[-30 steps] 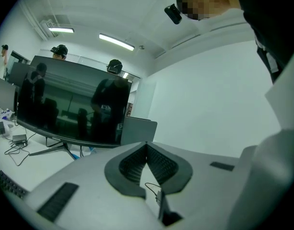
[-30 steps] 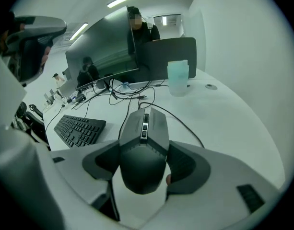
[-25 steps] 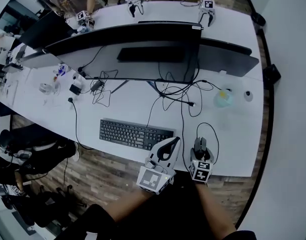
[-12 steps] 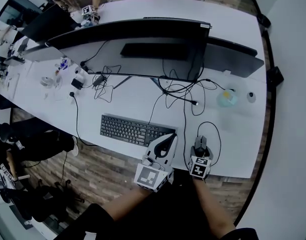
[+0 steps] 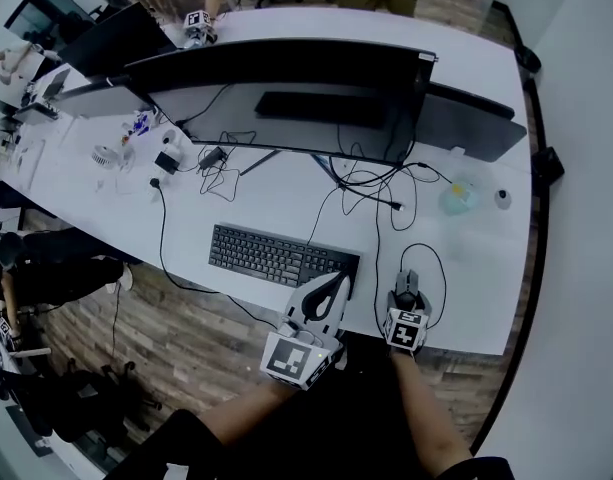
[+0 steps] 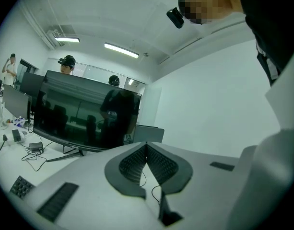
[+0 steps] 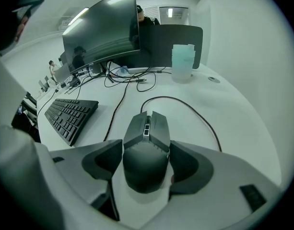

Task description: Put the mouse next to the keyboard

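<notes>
The worktop carries one keyboard and one mouse along its front edge, one cup (pale, see-through) near the right edge, and one small fan at the left edge. At least three screens: wide monitor, right monitor, left monitor. Two grippers: left gripper, right gripper.

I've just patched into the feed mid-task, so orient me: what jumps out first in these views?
The black wired mouse clamped between the right gripper's jaws, at the white desk's near edge. To its left lies the black keyboard, with the left gripper shut and empty near its right end; a wide curved black monitor spans the desk behind.
</notes>
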A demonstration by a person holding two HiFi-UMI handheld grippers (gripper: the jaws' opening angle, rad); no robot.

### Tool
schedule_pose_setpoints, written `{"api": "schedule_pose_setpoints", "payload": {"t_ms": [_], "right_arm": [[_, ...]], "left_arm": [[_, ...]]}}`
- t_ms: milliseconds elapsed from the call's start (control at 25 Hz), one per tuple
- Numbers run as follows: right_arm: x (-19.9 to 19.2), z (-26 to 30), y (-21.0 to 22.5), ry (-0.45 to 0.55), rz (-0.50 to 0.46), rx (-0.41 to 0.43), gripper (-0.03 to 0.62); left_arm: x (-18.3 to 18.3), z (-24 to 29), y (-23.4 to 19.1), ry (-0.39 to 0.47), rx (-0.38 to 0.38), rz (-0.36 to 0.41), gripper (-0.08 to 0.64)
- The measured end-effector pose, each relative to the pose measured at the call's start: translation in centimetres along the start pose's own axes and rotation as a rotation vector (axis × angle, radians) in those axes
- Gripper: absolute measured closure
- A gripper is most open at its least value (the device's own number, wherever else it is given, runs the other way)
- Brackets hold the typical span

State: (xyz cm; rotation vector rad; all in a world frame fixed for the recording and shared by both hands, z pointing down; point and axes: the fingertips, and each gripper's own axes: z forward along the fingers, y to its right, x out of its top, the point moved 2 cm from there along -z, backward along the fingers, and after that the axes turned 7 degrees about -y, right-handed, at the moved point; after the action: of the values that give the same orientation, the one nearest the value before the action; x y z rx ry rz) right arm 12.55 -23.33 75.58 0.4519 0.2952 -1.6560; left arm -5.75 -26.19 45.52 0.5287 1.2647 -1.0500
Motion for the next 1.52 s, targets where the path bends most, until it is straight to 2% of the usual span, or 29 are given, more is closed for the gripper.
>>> {"api": "schedule_pose_setpoints", "payload": {"t_ms": [320,480,600,680,760,880,960,1080,1280,1360,1520], "right_arm": [[-1.1,-1.7,-0.5,-0.008,-0.028,0.000,0.276],[-0.8,-6.8,-0.4,0.097,-0.013,0.008,0.276],[0.0,-11.7,-1.9,0.202,0.015,0.096,0.276],[0.4,-14.7,-3.7,0.249,-0.007,0.173,0.278],[0.8,-17.9,-5.1,0.304,-0.036,0.215,0.279],[1.2,-23.0,-7.1,0.412,-0.059,0.249,0.309],[1.1,-25.9,-8.0,0.478,-0.066,0.262,0.382],[-0.1,-29.9,-8.6,0.554,-0.077,0.287,0.446],[-3.9,-35.5,-9.0,0.598,-0.148,0.405,0.558],[-5.7,-37.2,-8.6,0.613,-0.166,0.414,0.568],[-8.3,-40.2,-6.6,0.663,-0.139,0.391,0.569]], "left_arm": [[0.0,-5.0,0.9,0.055,-0.017,-0.010,0.557],[-1.0,-7.3,2.0,0.080,-0.054,-0.026,0.557],[-2.1,-8.7,3.4,0.086,-0.092,-0.037,0.557],[-2.5,-9.4,4.5,0.084,-0.117,-0.036,0.557],[-2.3,-10.5,5.7,0.102,-0.125,-0.025,0.557],[-2.3,-12.4,7.3,0.124,-0.118,-0.012,0.557],[-2.5,-13.3,8.3,0.128,-0.109,-0.011,0.557],[-2.9,-14.6,10.8,0.132,-0.093,-0.002,0.557],[-4.6,-16.8,16.9,0.116,-0.077,0.015,0.557],[-5.9,-17.9,19.3,0.098,-0.082,0.021,0.557],[-7.4,-20.0,23.6,0.085,-0.090,0.042,0.557]]}}
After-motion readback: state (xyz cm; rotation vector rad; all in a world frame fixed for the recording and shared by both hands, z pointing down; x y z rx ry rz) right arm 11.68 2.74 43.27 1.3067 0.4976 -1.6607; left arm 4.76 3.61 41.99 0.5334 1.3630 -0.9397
